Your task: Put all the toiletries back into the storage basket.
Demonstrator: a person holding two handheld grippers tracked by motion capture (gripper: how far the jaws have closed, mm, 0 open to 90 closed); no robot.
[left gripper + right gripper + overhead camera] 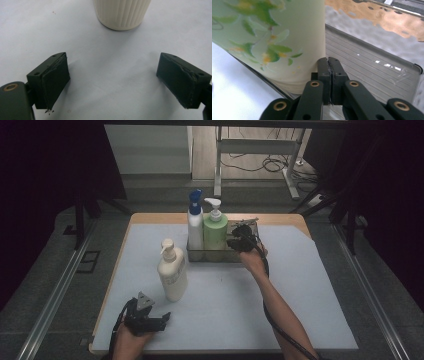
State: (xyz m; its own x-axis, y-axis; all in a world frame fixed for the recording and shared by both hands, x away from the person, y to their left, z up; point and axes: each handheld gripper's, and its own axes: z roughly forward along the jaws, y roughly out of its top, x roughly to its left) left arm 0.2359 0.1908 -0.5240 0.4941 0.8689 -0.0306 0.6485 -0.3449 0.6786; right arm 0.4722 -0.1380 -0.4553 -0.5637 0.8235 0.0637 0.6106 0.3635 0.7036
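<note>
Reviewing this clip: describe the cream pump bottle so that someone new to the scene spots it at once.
Start at the metal tray at the far middle of the table, which holds a white bottle with a blue top and a green pump bottle. The cream pump bottle stands nearer the person, left of the tray, alone on the table and not in it.

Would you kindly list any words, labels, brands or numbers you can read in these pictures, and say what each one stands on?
No text can be read.
Cream pump bottle: a faint greyish label patch in the high view, too small and blurred to read.
Green pump bottle: a printed flower-and-leaf pattern in the right gripper view, no lettering visible.
Blue-capped bottle: no legible marking.
Metal tray: scratches, no writing.
</note>
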